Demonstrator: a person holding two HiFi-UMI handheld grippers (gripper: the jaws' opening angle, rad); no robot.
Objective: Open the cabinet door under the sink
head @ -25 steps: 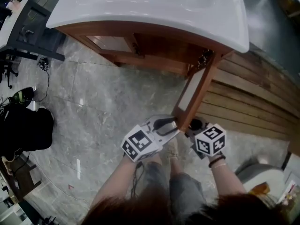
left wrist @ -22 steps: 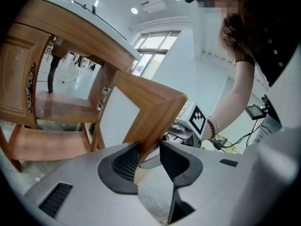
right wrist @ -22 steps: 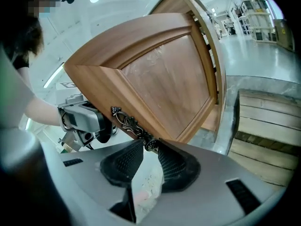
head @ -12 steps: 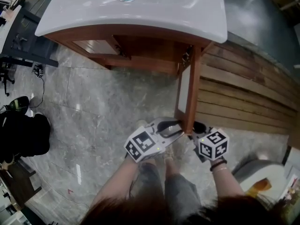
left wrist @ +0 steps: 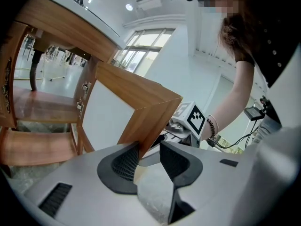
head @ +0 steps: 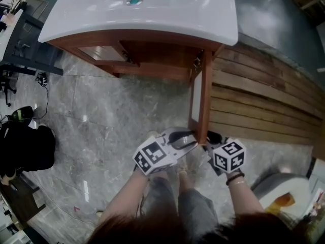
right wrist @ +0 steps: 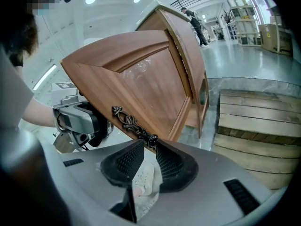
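Note:
The cabinet (head: 152,67) under the white sink (head: 152,14) has its right door (head: 204,98) swung wide open, its free edge pointing at me. In the right gripper view my right gripper (right wrist: 149,145) is shut on the lower end of the ornate dark handle (right wrist: 131,121) on the door (right wrist: 141,74). In the head view that gripper (head: 209,138) sits just right of the free edge. My left gripper (head: 192,138) is on the other side. In its own view the left gripper (left wrist: 149,147) straddles the corner of the door (left wrist: 136,102); the left pad touches, a gap shows at the right pad.
The cabinet's left door (head: 96,52) stays closed. A slatted wooden platform (head: 264,105) lies right of the open door. A black bag (head: 25,146) and a dark stand (head: 30,39) are at the left on the grey stone floor. My legs are below the grippers.
The door has swung further open, from slanting to pointing nearly straight at me. Both grippers moved with its free edge, then held still over the last half second.

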